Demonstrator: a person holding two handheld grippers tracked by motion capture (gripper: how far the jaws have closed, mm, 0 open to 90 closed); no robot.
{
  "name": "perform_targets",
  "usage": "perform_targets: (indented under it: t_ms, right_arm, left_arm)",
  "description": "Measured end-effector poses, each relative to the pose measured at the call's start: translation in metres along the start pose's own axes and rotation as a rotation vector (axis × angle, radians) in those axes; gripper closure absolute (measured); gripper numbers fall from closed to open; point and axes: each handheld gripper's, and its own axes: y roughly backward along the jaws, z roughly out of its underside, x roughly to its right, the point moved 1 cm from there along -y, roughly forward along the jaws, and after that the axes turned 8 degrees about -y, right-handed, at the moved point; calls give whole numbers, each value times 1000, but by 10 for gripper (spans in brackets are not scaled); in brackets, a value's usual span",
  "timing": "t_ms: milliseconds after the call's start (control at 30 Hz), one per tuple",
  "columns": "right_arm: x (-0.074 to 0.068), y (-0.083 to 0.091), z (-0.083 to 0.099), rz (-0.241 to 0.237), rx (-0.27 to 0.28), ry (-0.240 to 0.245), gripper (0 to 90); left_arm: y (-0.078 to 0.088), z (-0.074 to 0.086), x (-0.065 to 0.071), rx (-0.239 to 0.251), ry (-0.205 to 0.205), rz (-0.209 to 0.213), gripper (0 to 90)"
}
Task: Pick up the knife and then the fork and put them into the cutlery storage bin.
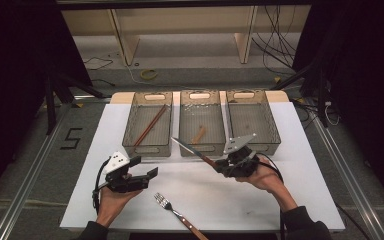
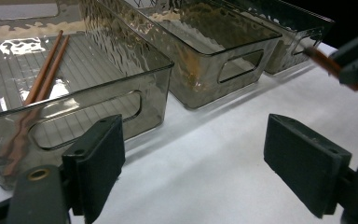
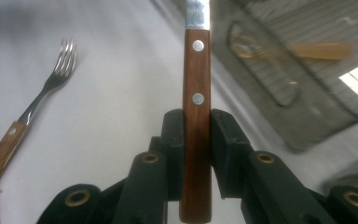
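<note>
Both my right fingers [image 3: 226, 154] pinched the knife [image 3: 196, 116] by its wooden handle; my left fingers [image 2: 100, 161] stood spread, touching nothing.

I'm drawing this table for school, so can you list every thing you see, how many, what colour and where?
bins: three, clear smoky grey, side by side at the far edge of the white table.
chopsticks: one pair, reddish brown, lying in the left bin.
spoon: one, pale wooden, lying in the middle bin.
knife: one, silver blade with a brown wooden handle, held above the table in front of the middle bin.
fork: one, silver with a brown wooden handle, lying on the table near its front edge.
table: one, white top.
left claw: one, black, jaws open with nothing between them, over the table's left front.
right claw: one, black, shut on the knife handle.
hands: two, one holding each claw.
</note>
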Motion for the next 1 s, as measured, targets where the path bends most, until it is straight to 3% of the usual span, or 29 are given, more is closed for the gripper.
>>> perform_targets:
  t_ms: [500,633,1000]
  right_arm:
    - [42,44,-8,151,148,-168,767]
    - [53,50,-9,203,162,-202,767]
    - [79,57,-7,276,181,-294,767]
  left_arm:
    - [0,0,1,6,2,5,197]
    - [0,0,1,8,-2,8,196]
    - [0,0,1,13,-4,8,196]
